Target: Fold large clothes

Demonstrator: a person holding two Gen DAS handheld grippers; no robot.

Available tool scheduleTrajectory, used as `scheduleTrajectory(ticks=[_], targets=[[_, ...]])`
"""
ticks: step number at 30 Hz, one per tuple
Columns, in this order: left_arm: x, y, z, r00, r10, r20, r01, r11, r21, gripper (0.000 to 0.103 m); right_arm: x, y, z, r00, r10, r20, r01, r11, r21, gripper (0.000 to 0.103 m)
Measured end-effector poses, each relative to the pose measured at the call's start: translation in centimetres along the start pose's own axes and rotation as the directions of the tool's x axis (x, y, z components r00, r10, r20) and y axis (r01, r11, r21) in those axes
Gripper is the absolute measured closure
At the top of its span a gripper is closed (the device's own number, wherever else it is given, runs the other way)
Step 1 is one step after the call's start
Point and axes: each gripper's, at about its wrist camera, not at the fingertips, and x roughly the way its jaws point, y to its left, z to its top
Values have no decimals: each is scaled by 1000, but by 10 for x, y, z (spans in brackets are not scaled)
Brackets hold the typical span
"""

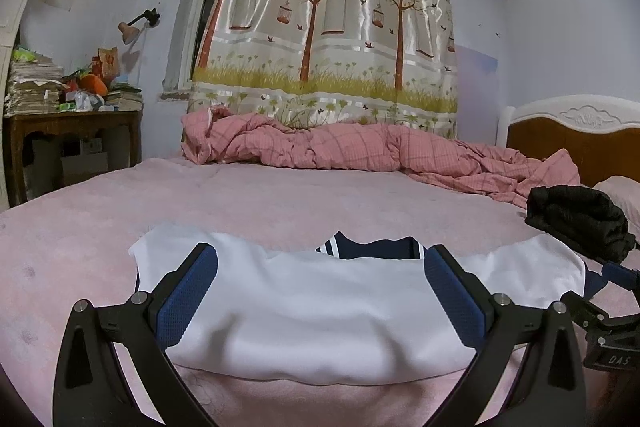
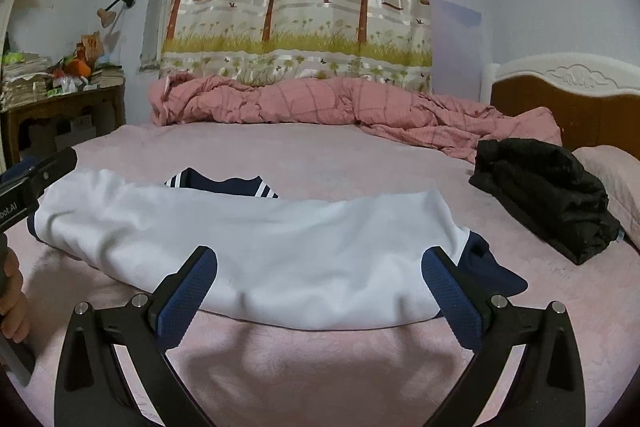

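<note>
While both grippers, left (image 1: 320,269) and right (image 2: 320,273), sit with jaws spread wide, shirt (image 1: 320,307) lies just ahead, ungripped.

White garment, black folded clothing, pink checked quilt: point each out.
white garment (image 2: 280,259), right wrist view, its white front panel
black folded clothing (image 2: 544,195), right wrist view, top of the pile
pink checked quilt (image 1: 340,147), left wrist view, bunched middle

Right gripper (image 2: 320,287) wide open, nothing between its blue pads (image 2: 182,297). Ahead, folded white and navy garment (image 2: 256,251) on pink bedsheet (image 2: 320,155). Black folded clothing (image 2: 548,195) farther right.
</note>
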Motion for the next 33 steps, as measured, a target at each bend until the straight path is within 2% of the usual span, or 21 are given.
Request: scheduleTrajectory(ticks=[6, 10, 11, 13, 16, 18, 20, 22, 23, 24, 26, 29, 30, 32, 33], targets=[[1, 4, 0, 1000, 3, -21, -4, 1000, -21, 0, 4, -3, 0, 1000, 11, -19, -10, 999, 34, 0], [-2, 0, -1, 1000, 19, -15, -19, 1000, -3, 0, 9, -7, 0, 998, 15, -56, -12, 998, 55, 0], [-2, -1, -1, 1000, 20, -18, -20, 1000, 3, 0, 13, -5, -1, 993, 25, -112, -19, 998, 55, 0], [0, 0, -1, 999, 22, -24, -22, 1000, 6, 0, 12, -4, -3, 982, 85, -168, -78, 996, 49, 0], [1, 1, 0, 999, 20, -25, -20, 1000, 3, 0, 3, -12, -2, 982, 113, -154, -102, 992, 75, 0], [1, 1, 0, 999, 21, -27, -21, 1000, 5, 0, 2, -28, 1, 978, 149, -149, -126, 980, 152, 0], [1, 1, 0, 999, 21, -28, -21, 1000, 4, 0, 12, -53, 1, 963, 195, -187, -140, 952, 272, 0], [1, 1, 1, 999, 19, -26, -19, 1000, 3, 0, 31, -84, -5, 939, 230, -254, -107, 901, 420, 0], [1, 2, 1, 1000, 17, -23, -17, 1000, 1, 0, 43, -103, -13, 924, 247, -291, -70, 859, 508, 0], [1, 2, 1, 1000, 15, -19, -15, 1000, -1, 0, 50, -116, -18, 918, 257, -303, -47, 829, 558, 0], [1, 3, 0, 1000, 13, -15, -13, 1000, -5, 0, 61, -140, -25, 926, 246, -286, -15, 781, 624, 2], [1, 2, 0, 1000, 15, -24, -15, 1000, -3, 0, 74, -161, -24, 945, 199, -261, 18, 763, 646, 3], [1, 2, 0, 999, 15, -28, -15, 1000, -3, 0, 82, -167, -24, 946, 211, -245, 6, 746, 666, 3], [1, 1, 0, 999, 16, -29, -16, 1000, -5, 0, 99, -176, -29, 940, 250, -232, -13, 706, 708, 8], [1, 1, 0, 999, 15, -29, -15, 1000, -6, 0, 104, -177, -32, 941, 237, -242, 6, 703, 711, 17]])
